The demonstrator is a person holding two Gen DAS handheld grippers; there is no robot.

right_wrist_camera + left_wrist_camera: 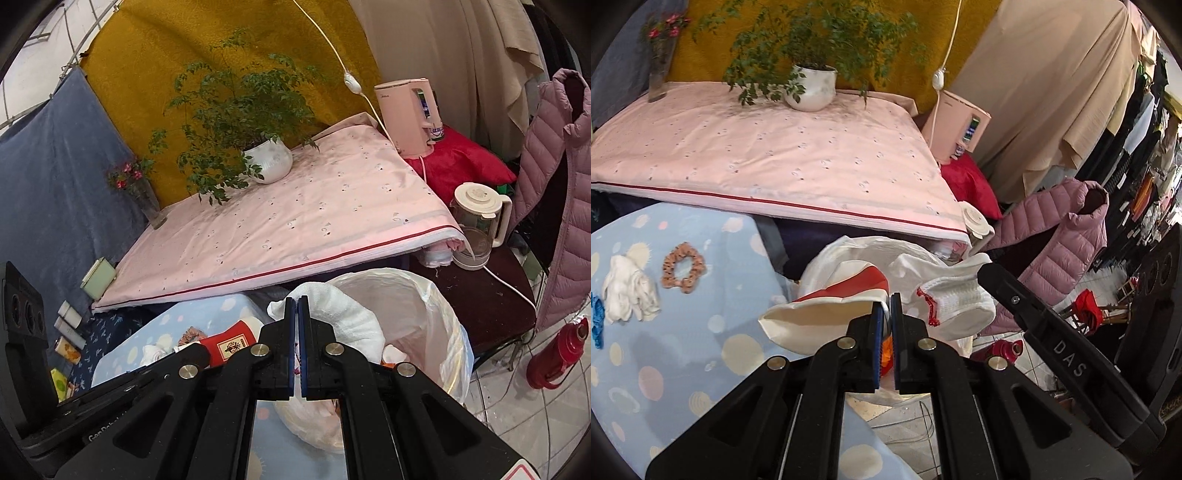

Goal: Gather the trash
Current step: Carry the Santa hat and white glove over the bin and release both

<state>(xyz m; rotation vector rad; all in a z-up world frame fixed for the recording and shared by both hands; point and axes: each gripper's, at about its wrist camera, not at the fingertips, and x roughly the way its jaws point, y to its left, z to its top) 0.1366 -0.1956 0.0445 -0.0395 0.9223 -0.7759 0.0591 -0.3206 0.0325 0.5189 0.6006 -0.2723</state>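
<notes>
both tongs are mid-delivery over the white bag (436,314) off the desk's (683,350) edge, left tongs (885,314) clenched on a red-and-white cup (827,314), right tongs (296,314) clenched on a white glove (347,314), while another glove (628,291), a scrunchie (683,267) and a blue scrap (596,321) wait on the desk's far side.

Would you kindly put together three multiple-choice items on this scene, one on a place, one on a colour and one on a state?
1. The potted plant stands on: A the pink sheet; B a stool; C a shelf.
2. The tall flask with a handle is: A green; B red; C white.
3. The left hand-held gripper is: A wide open; B shut on the paper cup; C out of view.

Answers: 1 A, its white pot rests on the pink sheet; 2 B, its body is red all over; 3 B, its fingers are closed on the red and white cup.
</notes>
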